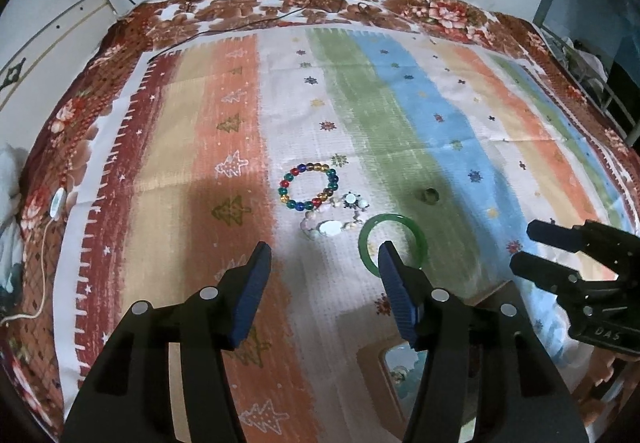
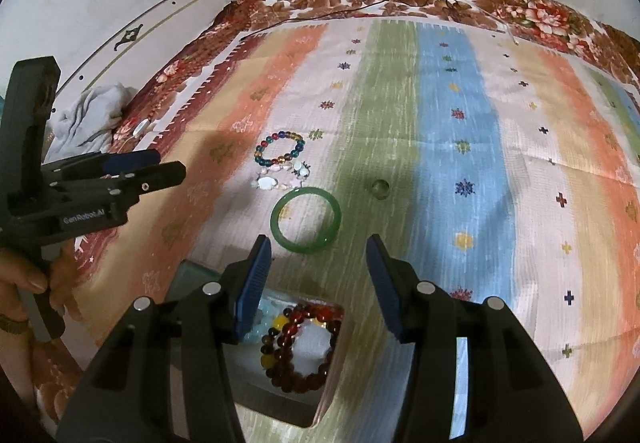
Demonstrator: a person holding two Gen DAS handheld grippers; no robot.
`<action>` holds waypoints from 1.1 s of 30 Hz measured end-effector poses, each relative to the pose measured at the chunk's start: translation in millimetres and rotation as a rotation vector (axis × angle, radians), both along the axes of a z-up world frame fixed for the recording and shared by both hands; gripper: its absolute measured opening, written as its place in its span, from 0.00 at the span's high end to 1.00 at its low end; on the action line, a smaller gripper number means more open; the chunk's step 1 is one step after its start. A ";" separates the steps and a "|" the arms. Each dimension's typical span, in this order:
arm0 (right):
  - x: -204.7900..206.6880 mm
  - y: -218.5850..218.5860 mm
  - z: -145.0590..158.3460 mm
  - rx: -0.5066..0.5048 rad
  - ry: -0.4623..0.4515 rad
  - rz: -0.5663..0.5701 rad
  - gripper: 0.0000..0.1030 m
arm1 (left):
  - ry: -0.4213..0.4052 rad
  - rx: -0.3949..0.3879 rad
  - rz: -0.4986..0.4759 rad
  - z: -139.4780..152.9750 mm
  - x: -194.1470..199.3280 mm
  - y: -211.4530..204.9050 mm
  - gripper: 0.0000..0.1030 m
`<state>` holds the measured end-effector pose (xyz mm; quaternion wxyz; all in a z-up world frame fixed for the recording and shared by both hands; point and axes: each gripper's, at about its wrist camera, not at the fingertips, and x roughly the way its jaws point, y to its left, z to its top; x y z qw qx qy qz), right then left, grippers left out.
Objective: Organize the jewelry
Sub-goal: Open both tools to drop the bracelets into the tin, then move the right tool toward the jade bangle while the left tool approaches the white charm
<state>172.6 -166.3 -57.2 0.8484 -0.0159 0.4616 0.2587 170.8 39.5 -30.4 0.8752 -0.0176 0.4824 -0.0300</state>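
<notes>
Both the left tongs (image 1: pixel 324 255) and the right tongs (image 2: pixel 318 249) hang spread and empty above the striped cloth (image 2: pixel 460 163), near the green bangle (image 2: pixel 306 221).

left wrist: steeply down, close over bedspread (image 1: pixel 360 115) | right wrist: same | shared: green bangle (image 2: pixel 306 220)

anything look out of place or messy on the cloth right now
Nothing looks damaged or spilled. Four pieces still lie loose on the striped cloth rather than in the box: a green bangle, a multicoloured bead bracelet, a pale shell bracelet touching it, and a small ring lying apart.
</notes>
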 end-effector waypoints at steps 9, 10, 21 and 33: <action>24.3 7.3 -9.5 -0.029 0.015 -0.007 0.51 | 0.025 0.029 0.004 -8.4 14.0 -2.4 0.46; 26.7 7.5 -10.7 -0.030 0.018 -0.008 0.51 | 0.030 0.031 0.004 -9.9 16.5 -2.4 0.46; 44.7 15.5 -21.4 -0.048 0.051 0.004 0.51 | 0.070 0.064 -0.002 -23.3 44.0 -4.0 0.45; 65.1 24.5 -39.1 -0.049 0.120 0.029 0.51 | 0.150 0.032 0.022 -45.5 67.6 4.9 0.45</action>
